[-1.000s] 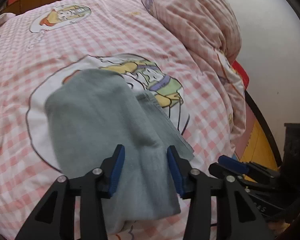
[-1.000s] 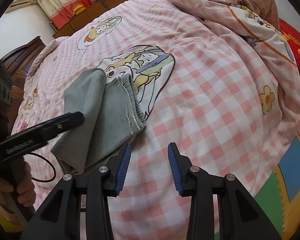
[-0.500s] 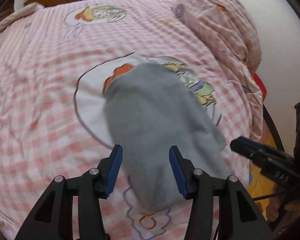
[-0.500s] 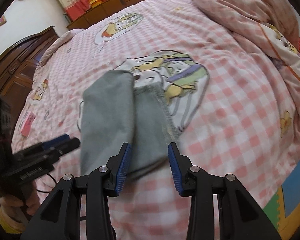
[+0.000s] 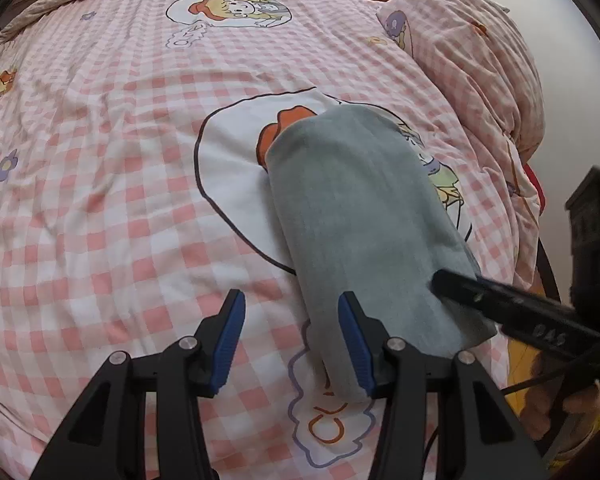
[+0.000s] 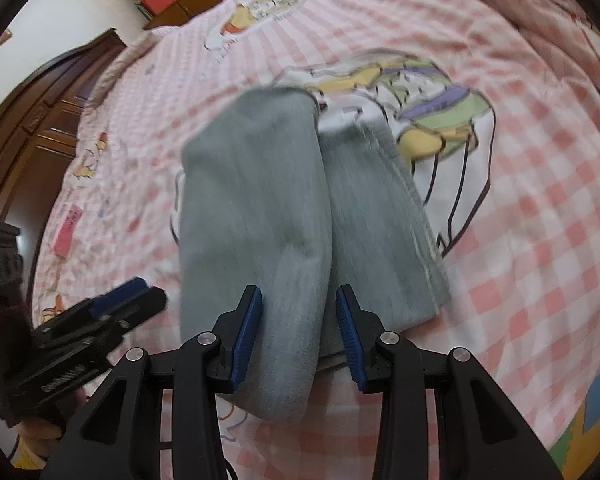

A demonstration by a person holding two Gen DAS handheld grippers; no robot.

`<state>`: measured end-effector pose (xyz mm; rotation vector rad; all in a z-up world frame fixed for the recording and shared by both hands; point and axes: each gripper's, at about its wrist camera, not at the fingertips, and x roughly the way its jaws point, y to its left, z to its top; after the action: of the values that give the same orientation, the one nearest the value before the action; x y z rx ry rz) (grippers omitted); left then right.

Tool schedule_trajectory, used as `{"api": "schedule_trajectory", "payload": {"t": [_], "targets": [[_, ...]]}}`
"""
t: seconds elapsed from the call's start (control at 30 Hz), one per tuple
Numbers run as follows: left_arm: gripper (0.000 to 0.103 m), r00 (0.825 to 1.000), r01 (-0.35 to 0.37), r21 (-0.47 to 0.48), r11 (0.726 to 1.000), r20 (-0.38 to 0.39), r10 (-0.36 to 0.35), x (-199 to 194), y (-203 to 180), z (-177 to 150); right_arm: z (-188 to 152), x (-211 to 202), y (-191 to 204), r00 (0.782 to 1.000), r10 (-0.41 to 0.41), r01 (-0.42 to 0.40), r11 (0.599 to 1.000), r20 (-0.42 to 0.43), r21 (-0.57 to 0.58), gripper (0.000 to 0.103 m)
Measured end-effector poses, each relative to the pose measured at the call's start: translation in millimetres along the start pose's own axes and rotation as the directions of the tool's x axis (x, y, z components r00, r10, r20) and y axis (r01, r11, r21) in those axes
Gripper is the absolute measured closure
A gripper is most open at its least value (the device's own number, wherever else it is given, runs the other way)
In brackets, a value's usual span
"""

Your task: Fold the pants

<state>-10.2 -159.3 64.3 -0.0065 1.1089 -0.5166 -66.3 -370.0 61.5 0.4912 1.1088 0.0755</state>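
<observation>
Pants (image 5: pixel 364 224) lie folded on bedsheet (image 5: pixel 100 160), center-right of left wrist view. Quilt (image 5: pixel 480 52) heaped upper right. Left gripper (image 5: pixel 292 340) at bottom, w/ right gripper (image 5: pixel 500 300) entering from right edge.

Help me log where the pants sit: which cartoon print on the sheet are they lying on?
The large oval-outlined print mid-bed, with the orange patch: the grey pants cover its right part. The smaller print at the far end lies bare.

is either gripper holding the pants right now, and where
No, neither. The left gripper and the right gripper are both open. The folded grey pants lie on the bed, with no fingers closed on them.
</observation>
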Motion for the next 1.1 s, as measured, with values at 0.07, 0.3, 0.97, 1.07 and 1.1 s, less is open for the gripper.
{"api": "schedule_trajectory", "payload": {"t": [0.07, 0.3, 0.97, 1.07, 1.1], "targets": [[0.052, 1.000, 0.004, -0.003, 1.000, 0.000, -0.004, -0.1, 0.9, -0.8, -3.9, 2.7, -0.1, 1.000, 0.000, 0.000, 1.000, -0.005, 0.010, 0.064], [0.052, 1.000, 0.015, -0.011, 1.000, 0.001, -0.015, 0.1, 4.2, -2.2, -7.4, -1.5, 3.6, 0.999, 0.020, -0.020, 1.000, 0.028, 0.002, 0.084], [0.052, 0.999, 0.011, 0.055, 0.998, 0.044, -0.013, 1.1, -22.0, 14.1, 15.9, -29.8, -36.3, 0.987, -0.055, 0.058, 0.998, 0.149, -0.018, 0.092], [0.052, 0.998, 0.019, 0.105, 0.994, 0.058, -0.025, 5.3, -36.3, 17.6, 15.4, -12.2, -47.9, 0.988, -0.082, 0.085, 0.996, 0.128, -0.015, 0.091], [0.052, 0.998, 0.021, 0.119, 0.993, 0.060, -0.028, 6.6, -39.8, 17.8, 15.6, -11.2, -52.1, 0.990, -0.069, 0.069, 0.998, 0.126, -0.001, 0.091]]}}
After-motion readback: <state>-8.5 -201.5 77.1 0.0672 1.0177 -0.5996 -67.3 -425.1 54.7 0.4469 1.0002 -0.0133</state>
